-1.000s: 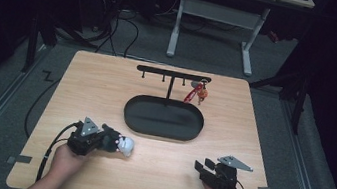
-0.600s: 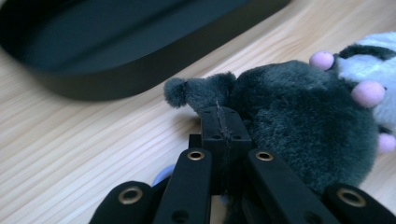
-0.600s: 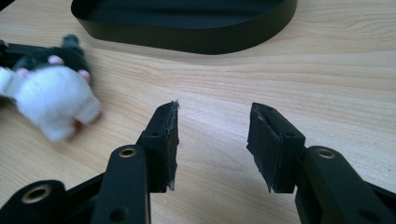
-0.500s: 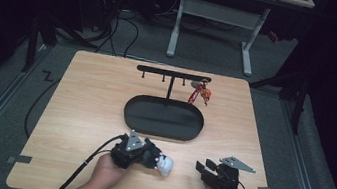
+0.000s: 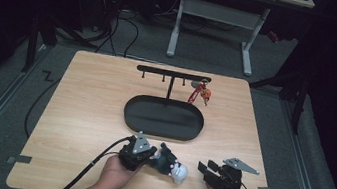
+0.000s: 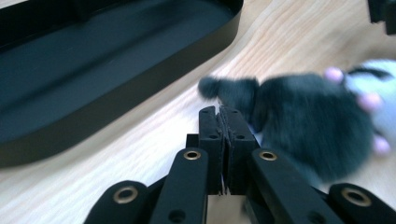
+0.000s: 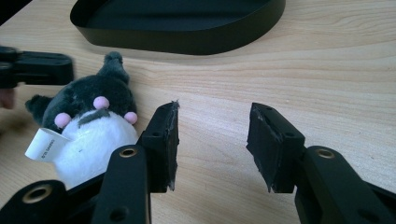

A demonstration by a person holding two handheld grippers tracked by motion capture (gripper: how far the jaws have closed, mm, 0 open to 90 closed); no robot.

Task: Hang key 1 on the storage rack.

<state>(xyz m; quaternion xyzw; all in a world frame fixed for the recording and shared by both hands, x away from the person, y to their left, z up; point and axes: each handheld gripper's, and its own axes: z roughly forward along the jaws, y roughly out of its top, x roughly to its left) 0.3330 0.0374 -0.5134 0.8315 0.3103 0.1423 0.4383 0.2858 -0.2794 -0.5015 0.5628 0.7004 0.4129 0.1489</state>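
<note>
Currently, the small plush toy (image 5: pixel 170 164), dark grey fur, white belly, pink spots, paper tag, lies on the wooden worktop (image 5: pixel 88 113) at 6 o'clock from the black oval tray (image 5: pixel 161 130). Left tool (image 5: pixel 153 158): closed, pinching the plush toy's fur. Right tool (image 5: pixel 203 169): open, empty.

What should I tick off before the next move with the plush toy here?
1. Left gripper jaws shut: ok.
2. Left gripper's hold on the plush toy: cannot tell; the jaws meet right at its dark fur.
3. Right gripper open with nothing between its jaws: ok.
4. Plush toy lined up between the right jaws: not ok; in the right gripper view it lies beside the left jaw.
5. Tray free to receive: ok, nothing shows inside.
6. Free hook on the rack: ok; the red keychain hangs from one near its right end.
</note>
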